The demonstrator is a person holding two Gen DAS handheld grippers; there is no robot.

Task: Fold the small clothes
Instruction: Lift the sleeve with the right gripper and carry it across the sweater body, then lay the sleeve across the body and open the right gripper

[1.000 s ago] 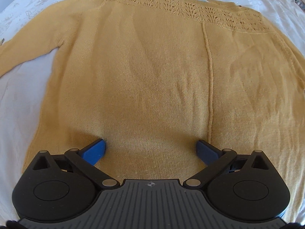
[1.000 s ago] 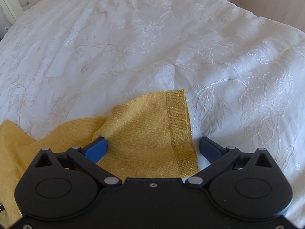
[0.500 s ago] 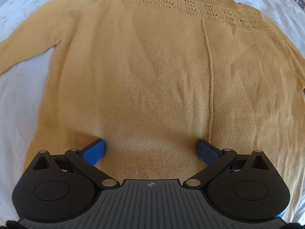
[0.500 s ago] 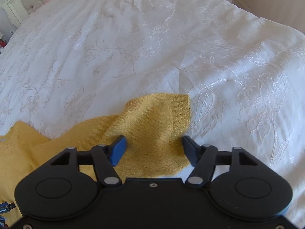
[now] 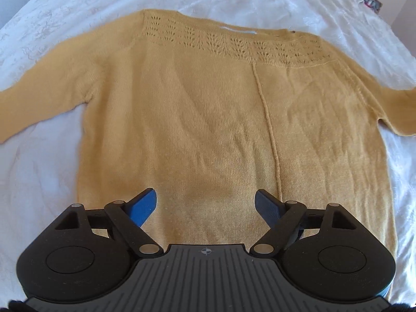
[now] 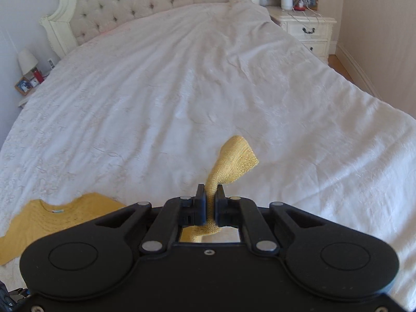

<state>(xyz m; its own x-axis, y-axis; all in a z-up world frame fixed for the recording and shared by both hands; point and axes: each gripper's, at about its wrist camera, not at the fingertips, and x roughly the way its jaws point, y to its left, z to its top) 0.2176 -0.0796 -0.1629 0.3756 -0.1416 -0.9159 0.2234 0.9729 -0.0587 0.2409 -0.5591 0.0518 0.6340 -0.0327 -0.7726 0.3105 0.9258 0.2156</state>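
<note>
Gripping: your right gripper is clamped on the ribbed cuff of the mustard-yellow knitted sweater's sleeve; the cuff pokes up past its black jaws, which have just been closing on it.
Left gripper: your left gripper hangs with blue pads wide apart over the sweater's lower body, nothing pinched between them; its jaws have just been narrowing a little.
Sweater: the mustard-yellow knitted sweater lies flat and spread on the white embroidered bedspread, lace-patterned yoke away from you, one sleeve stretched out to the left side of the left wrist view.
Progress: folding looks barely begun. The body is smoothed and unfolded; only one sleeve is picked up.
Left to do: by my reading, bring that sleeve across the body, fold the other sleeve, then fold the body.
Pose: both grippers tilt steeply downward; the right one is raised above the bed, the sleeve trailing beneath it.
Surroundings: cream tufted headboard and white bedside cabinet lie beyond.
</note>
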